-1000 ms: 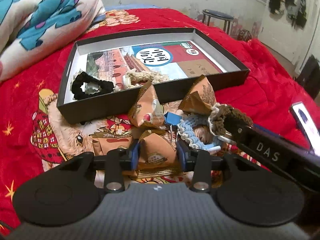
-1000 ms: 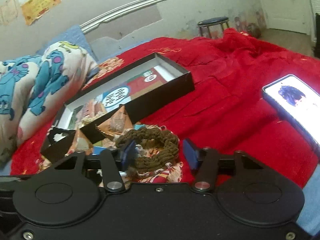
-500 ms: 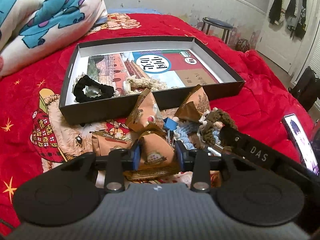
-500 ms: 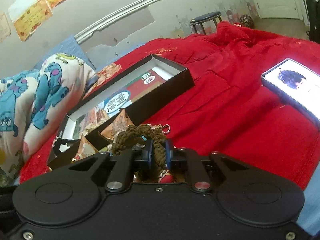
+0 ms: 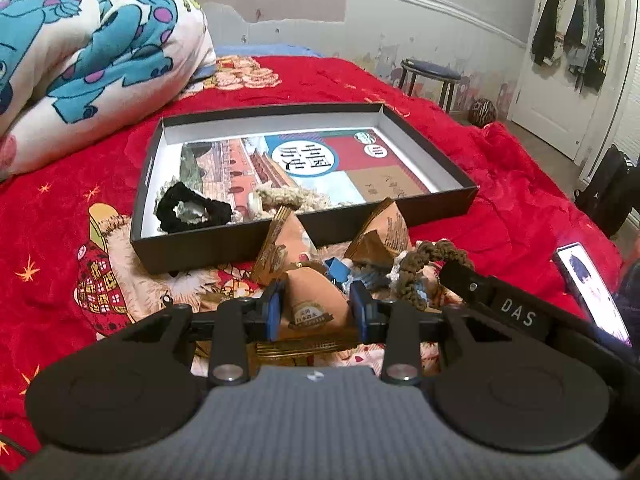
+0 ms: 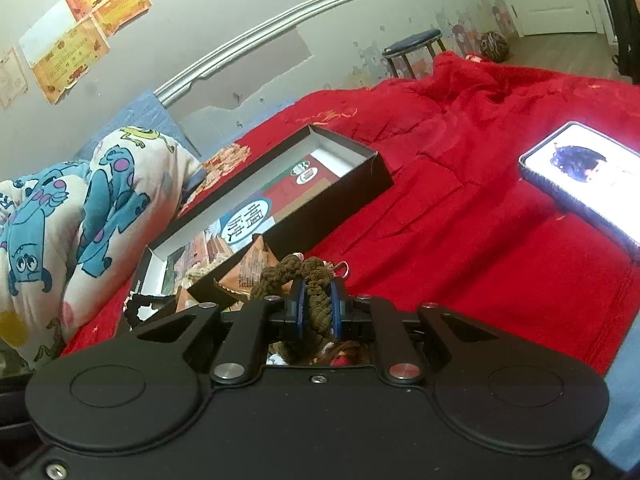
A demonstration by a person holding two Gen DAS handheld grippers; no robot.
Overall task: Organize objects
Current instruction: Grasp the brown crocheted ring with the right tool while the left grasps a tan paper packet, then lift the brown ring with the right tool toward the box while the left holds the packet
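A shallow black box [image 5: 428, 148] lies on the red bedspread, also in the right wrist view [image 6: 372, 172]. It holds a black scrunchie [image 5: 192, 209] and a cream scrunchie [image 5: 284, 196]. In front of it lies a pile of brown snack packets [image 5: 280, 240], a blue clip [image 5: 336, 270] and a blue-white knitted scrunchie. My left gripper [image 5: 316, 314] is shut on a brown snack packet [image 5: 314, 300]. My right gripper [image 6: 318, 310] is shut on a brown scrunchie [image 6: 296, 274], lifted a little over the pile; it also shows in the left wrist view [image 5: 424, 264].
A lit phone [image 6: 584, 176] lies on the bedspread at the right. A rolled monster-print quilt [image 5: 80, 52] lies at the left. A stool [image 5: 430, 70] stands by the far wall, and clothes hang on the door.
My right gripper closed on the brown scrunchie and raised it. My left gripper rose and pulled back a little with the packet still in it.
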